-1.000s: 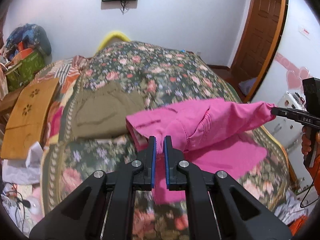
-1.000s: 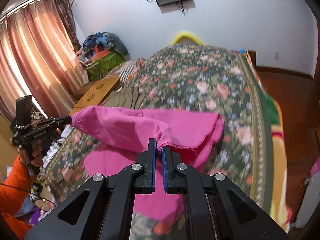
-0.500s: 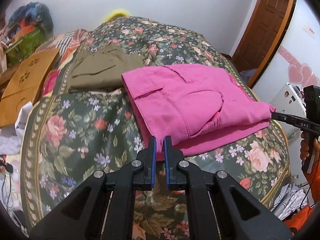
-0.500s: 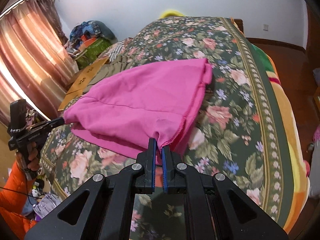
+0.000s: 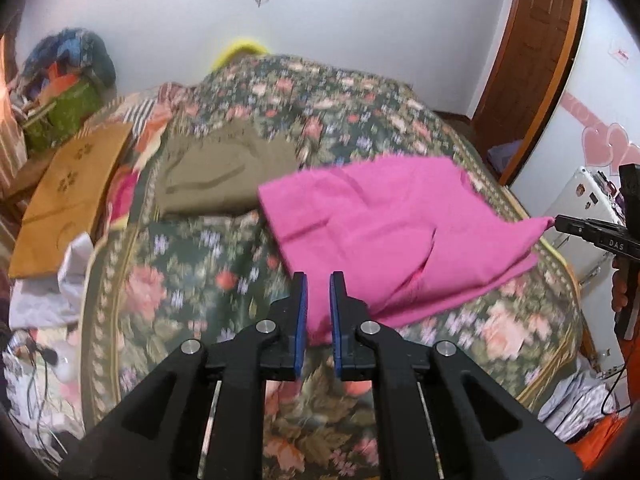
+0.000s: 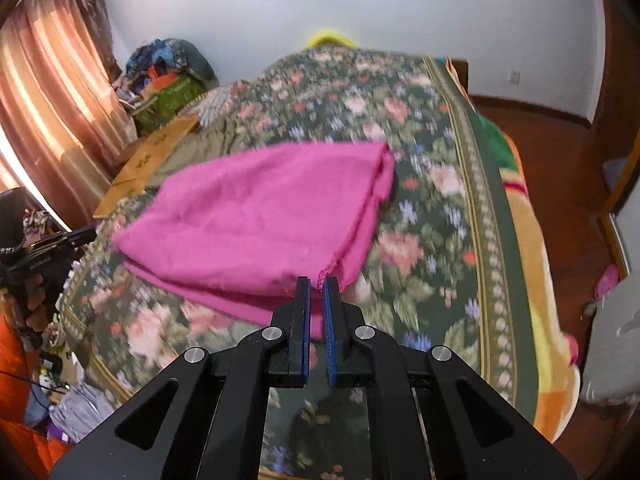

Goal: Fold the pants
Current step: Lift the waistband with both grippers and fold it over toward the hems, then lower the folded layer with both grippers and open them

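The pink pants (image 5: 384,232) lie folded in layers on the floral bedspread (image 5: 208,280). My left gripper (image 5: 318,280) has its jaws slightly parted at the near corner of the pants, with pink cloth showing in the gap. My right gripper (image 6: 316,284) is shut on the hemmed corner of the pants (image 6: 256,216) at the other near end. That corner is pulled taut toward the right gripper, which also shows in the left wrist view (image 5: 560,222). The left gripper shows at the left edge of the right wrist view (image 6: 80,234), apart from the cloth.
Folded olive-brown pants (image 5: 216,172) lie on the bed beyond the pink ones. A wooden board (image 5: 68,196) lies off the bed's left side, with bags and clutter behind it. A brown door (image 5: 532,52) stands at the right. Clothes lie on the floor by the bed's foot.
The pink pants came down from the air onto the bed as a folded stack. My left gripper's jaws have parted and drawn back from the corner. My right gripper still grips its corner.
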A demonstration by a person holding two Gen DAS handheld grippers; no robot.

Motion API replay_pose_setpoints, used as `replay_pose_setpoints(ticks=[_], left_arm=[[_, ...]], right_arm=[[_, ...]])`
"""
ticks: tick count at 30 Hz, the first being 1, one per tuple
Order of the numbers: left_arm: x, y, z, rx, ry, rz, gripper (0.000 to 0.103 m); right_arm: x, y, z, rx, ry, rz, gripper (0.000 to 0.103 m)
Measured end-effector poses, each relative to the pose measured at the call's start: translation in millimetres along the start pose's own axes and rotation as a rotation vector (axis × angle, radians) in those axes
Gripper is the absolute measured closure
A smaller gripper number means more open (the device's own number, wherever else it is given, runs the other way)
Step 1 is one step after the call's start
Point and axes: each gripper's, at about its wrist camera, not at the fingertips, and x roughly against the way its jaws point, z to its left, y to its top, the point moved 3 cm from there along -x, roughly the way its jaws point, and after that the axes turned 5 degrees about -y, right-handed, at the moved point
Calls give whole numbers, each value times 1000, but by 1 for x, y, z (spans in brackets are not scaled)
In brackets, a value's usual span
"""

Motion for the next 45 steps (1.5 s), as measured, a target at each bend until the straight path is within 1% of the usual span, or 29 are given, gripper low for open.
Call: replay_pose_setpoints(ticks=[3, 4, 7, 9, 11, 12, 13, 14, 17, 18, 19, 24, 27, 31, 34, 35, 36, 37, 39, 42, 45], left_arm=[[-5, 17, -18, -29, -26, -23, 82], [-10, 22, -26, -35, -40, -25, 80], [-25, 25, -43, -43, -77, -6, 80], [-38, 23, -54, -53, -94, 18, 80], [-53, 17, -62, -59, -116, 56, 80], [-60, 14, -65, -63, -117, 75, 80], [-68, 9, -68, -71, -111, 97, 80], [-72, 5, -69, -76, -106, 109, 80], [-80, -9, -70, -83, -97, 143, 79], [-82, -13, -70, -82, -99, 151, 77], [-82, -17, -69, -83, -99, 151, 76], [-80, -25, -64, -76, -109, 137, 71], [-81, -29, -62, -60, -124, 131, 70], [-77, -25, -61, -59, -128, 139, 70], [-66, -16, -56, -63, -109, 130, 69], [-63, -12, -53, -60, -103, 123, 68], [-58, -8, -49, -53, -100, 113, 64], [-53, -3, -43, -42, -100, 100, 60], [-45, 11, -31, -32, -68, 65, 57], [-40, 33, -9, -21, 4, 23, 57], [-45, 52, 16, 21, 35, 5, 57]], right_arm=[[3, 15, 9, -1, 27, -45, 86], [2, 20, 14, 0, 36, -56, 84], [-4, 24, 26, 2, 43, -66, 84], [-6, 26, 32, -5, 49, -70, 84], [-2, 29, 35, -6, 57, -100, 83], [0, 31, 36, -8, 63, -110, 76], [0, 32, 37, -11, 67, -112, 67], [-3, 32, 38, -14, 75, -108, 65], [-19, 27, 41, 14, 56, -64, 64], [-24, 25, 41, 21, 47, -50, 64], [-34, 19, 40, 27, 32, -22, 64], [-65, -9, 31, 29, 20, 106, 64], [-64, -20, 25, 15, 36, 101, 61], [-61, -23, 22, 18, 43, 123, 61], [-56, -18, 20, 33, 30, 146, 61], [-53, -16, 18, 36, 21, 144, 61], [-52, -13, 17, 39, 15, 139, 61], [-47, -9, 13, 40, 6, 123, 61], [-39, 1, 7, 34, -5, 93, 61], [-29, 19, -2, 22, -19, 38, 61], [-27, 39, -9, 19, -36, -4, 60]])
